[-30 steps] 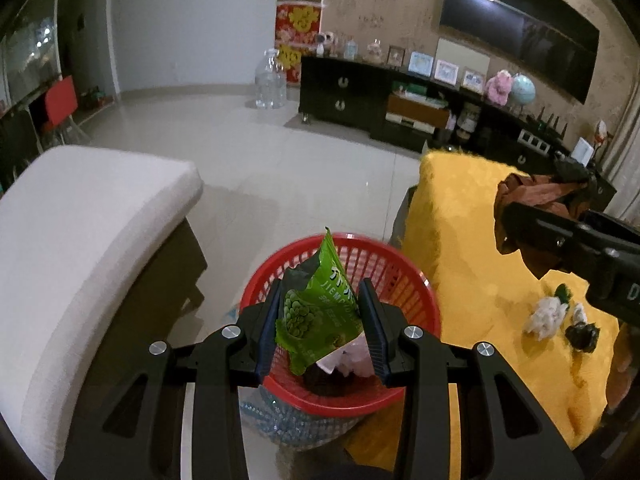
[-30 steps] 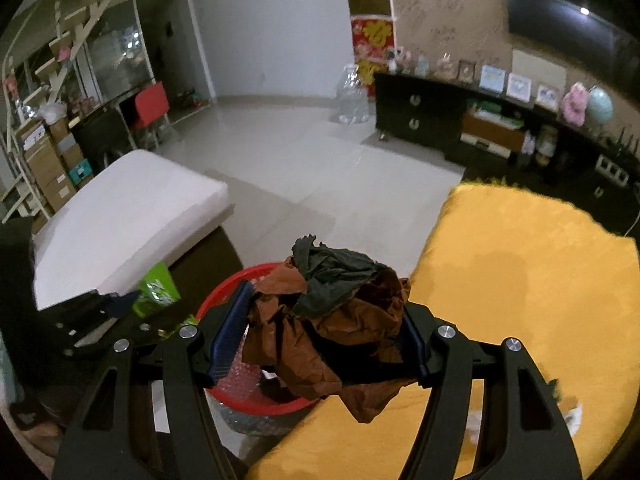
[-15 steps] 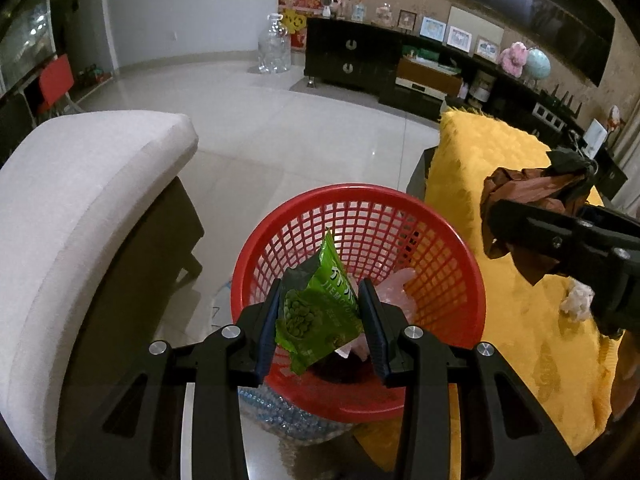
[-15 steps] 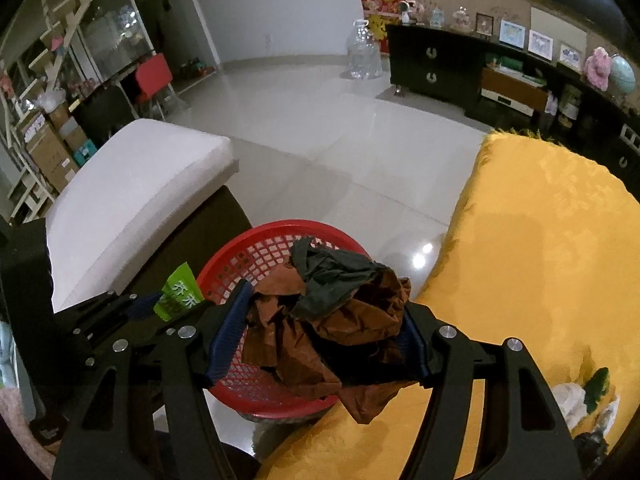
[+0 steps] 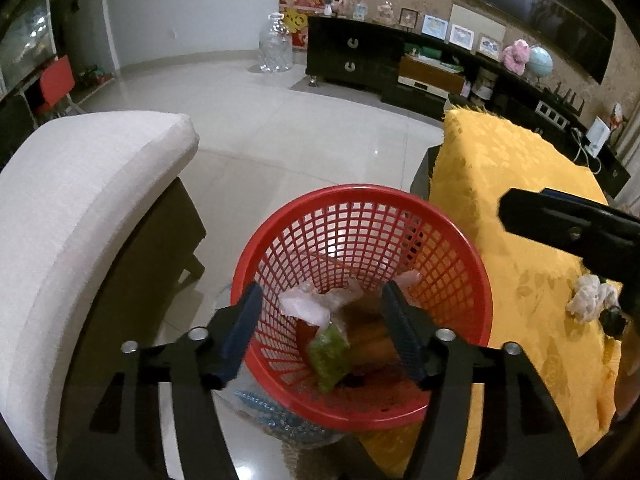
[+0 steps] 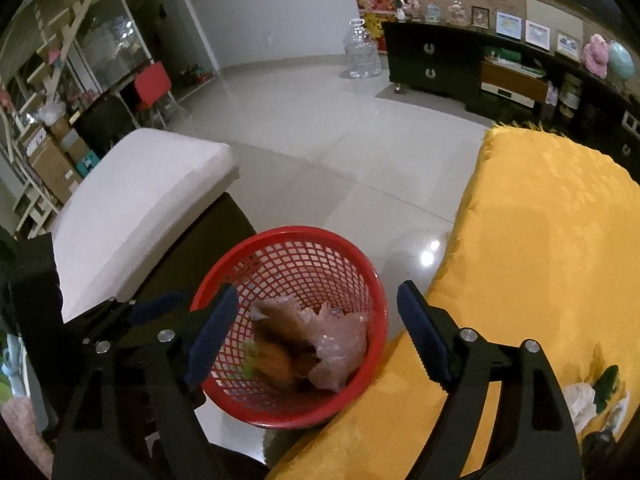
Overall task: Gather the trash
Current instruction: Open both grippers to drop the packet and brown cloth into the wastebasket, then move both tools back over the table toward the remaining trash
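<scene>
Red mesh basket point(image 5: 362, 300) now holds the green wrapper point(image 5: 328, 354) and brown rag point(image 6: 276, 356). Both left gripper point(image 5: 322, 330) and right gripper point(image 6: 316, 330), jaws just opened, hang empty. Remaining white scraps point(image 6: 580, 400) lie on the yellow cloth point(image 6: 552, 240), at four o'clock, nearer the right gripper.

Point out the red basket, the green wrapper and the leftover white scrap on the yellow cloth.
red basket point(image 5: 256, 252), left wrist view, left rim.
green wrapper point(image 5: 328, 354), left wrist view, middle, inside the basket.
white scrap point(image 5: 586, 296), left wrist view, its centre, on the cloth.
</scene>
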`<state>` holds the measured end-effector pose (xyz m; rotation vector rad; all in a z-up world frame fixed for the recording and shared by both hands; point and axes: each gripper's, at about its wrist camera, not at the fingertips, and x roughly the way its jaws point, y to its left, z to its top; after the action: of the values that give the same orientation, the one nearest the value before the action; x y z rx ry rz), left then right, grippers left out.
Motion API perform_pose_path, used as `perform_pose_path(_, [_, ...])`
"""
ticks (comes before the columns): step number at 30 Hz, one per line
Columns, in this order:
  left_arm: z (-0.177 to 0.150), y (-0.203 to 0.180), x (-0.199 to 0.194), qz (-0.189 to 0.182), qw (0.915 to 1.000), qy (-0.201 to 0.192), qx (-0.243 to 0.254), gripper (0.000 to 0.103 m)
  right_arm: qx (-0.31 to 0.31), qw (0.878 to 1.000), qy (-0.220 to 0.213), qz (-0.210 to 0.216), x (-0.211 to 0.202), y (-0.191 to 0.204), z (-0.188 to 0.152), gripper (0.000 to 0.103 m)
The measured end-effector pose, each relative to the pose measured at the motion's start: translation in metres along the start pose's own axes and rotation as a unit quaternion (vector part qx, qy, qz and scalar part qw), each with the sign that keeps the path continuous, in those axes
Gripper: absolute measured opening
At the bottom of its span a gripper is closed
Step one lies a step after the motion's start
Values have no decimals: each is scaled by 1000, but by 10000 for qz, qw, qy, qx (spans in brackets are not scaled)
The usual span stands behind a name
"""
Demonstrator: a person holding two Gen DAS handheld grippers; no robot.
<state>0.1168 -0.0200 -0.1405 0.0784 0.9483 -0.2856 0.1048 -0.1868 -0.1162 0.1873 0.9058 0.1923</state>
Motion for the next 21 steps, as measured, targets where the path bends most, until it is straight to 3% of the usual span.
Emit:
perform_pose_path(2, [0,0,-4,1,10000,-61,3,71,51,10000,-82,5,-8,-3,-1,81])
perform_pose_path(8, [0,-10,-23,81,9994,-294,163,76,10,9989,-399,-233,-39,-11,-13,81])
perform_pose_path(21, [-2,-48,-76,-29,9956,-760,542,77,-108,9905,-967,-969,-110,-30,-50,81])
